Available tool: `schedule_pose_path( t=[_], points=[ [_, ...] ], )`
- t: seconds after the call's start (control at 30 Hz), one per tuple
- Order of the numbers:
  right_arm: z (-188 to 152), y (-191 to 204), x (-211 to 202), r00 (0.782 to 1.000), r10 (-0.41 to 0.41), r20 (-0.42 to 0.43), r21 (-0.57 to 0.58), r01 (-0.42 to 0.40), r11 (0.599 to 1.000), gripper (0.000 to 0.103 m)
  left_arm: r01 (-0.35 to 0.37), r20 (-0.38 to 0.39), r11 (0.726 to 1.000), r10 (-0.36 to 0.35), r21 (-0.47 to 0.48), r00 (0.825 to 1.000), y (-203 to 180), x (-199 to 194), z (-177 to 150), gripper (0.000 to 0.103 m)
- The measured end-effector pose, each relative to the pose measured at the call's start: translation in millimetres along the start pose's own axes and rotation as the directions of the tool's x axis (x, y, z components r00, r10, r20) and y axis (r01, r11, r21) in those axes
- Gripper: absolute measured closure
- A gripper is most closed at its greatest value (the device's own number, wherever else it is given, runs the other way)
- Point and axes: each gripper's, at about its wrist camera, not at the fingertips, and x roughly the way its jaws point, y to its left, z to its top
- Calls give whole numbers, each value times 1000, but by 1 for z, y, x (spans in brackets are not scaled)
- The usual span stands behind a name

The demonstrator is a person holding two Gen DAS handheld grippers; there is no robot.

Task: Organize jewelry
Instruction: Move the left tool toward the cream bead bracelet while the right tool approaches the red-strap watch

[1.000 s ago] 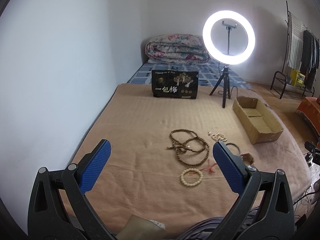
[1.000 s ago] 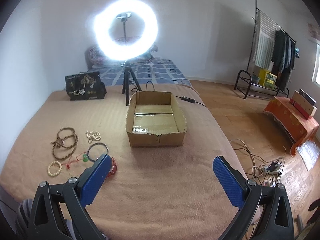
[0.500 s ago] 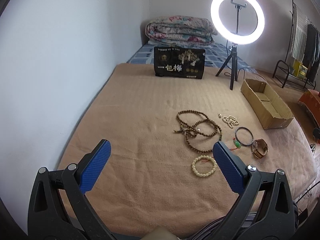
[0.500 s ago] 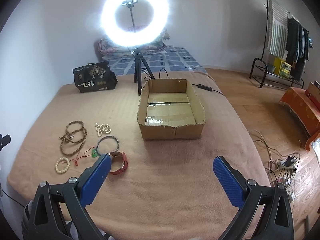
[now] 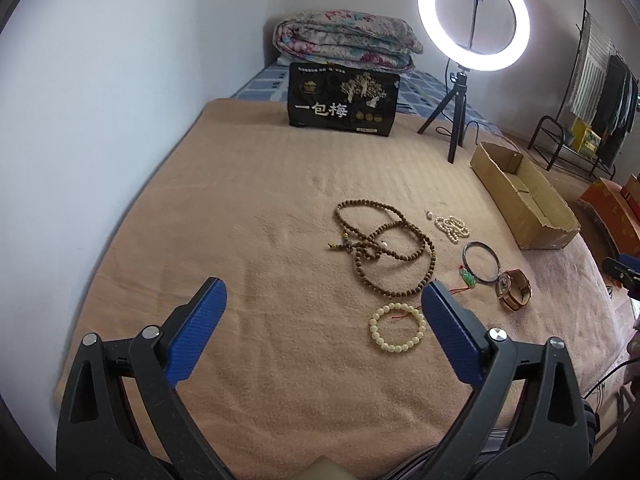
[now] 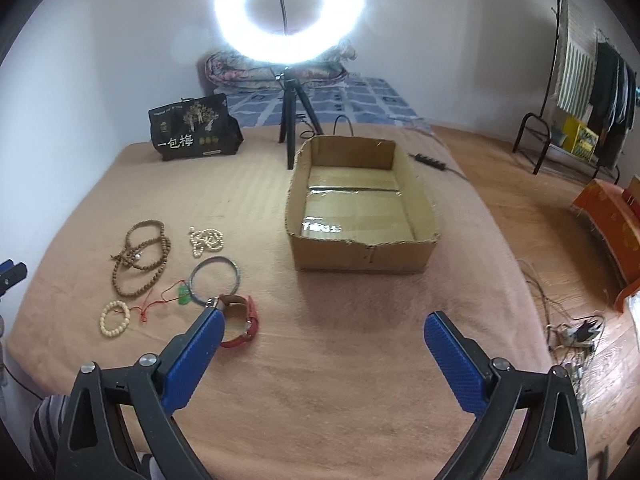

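Note:
Jewelry lies on a tan blanket (image 5: 248, 208): a long brown bead necklace (image 5: 390, 246) (image 6: 140, 256), a small pearl strand (image 5: 452, 226) (image 6: 206, 240), a dark metal bangle (image 5: 482, 262) (image 6: 214, 280), a green pendant on red cord (image 5: 466, 278) (image 6: 182, 296), a cream bead bracelet (image 5: 397, 329) (image 6: 115, 318) and a red-strapped watch (image 5: 514, 294) (image 6: 242, 320). An empty cardboard box (image 6: 360, 204) (image 5: 524, 204) sits to their right. My left gripper (image 5: 324, 300) hovers open just left of the cream bracelet. My right gripper (image 6: 324, 328) is open, its left finger overlapping the watch.
A lit ring light on a tripod (image 5: 472, 20) (image 6: 290, 8) and a black printed bag (image 5: 342, 106) (image 6: 192, 128) stand at the back. Folded quilts (image 5: 344, 44) lie behind. A clothes rack (image 6: 580, 92), orange furniture (image 6: 608, 220) and floor cables (image 6: 572, 332) are on the right.
Both grippers have moved forward and lower toward the blanket. The jewelry looms larger in the left view; the box and watch are nearer in the right view. Nothing was picked up.

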Motion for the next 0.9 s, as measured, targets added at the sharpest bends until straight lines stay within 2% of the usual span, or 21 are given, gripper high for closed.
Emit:
schedule_pose_path(
  t=[0.17, 0.33, 0.6, 0.7, 0.77, 0.9],
  points=[
    [1, 13, 12, 1000, 10, -16, -28, -10, 1000, 4, 30, -10, 1000, -30, 4, 1000, -4, 9, 0, 5],
    [2, 21, 24, 999, 26, -38, -38, -27, 999, 4, 54, -31, 999, -54, 7, 998, -10, 19, 2, 13],
    [-1, 28, 45, 995, 57, -86, -41, -61, 997, 5, 88, -54, 996, -87, 5, 995, -17, 34, 3, 14],
    [-2, 27, 56, 992, 66, -111, -24, -69, 997, 7, 94, -74, 995, -92, 25, 993, -21, 41, 0, 18],
    [-3, 25, 65, 988, 77, -131, -4, -78, 997, 12, 104, -99, 994, -101, 29, 990, -23, 47, -3, 25],
    [-4, 22, 80, 982, 98, -164, 26, -95, 995, 17, 118, -131, 993, -114, 25, 985, -24, 58, -9, 27]
  ],
)
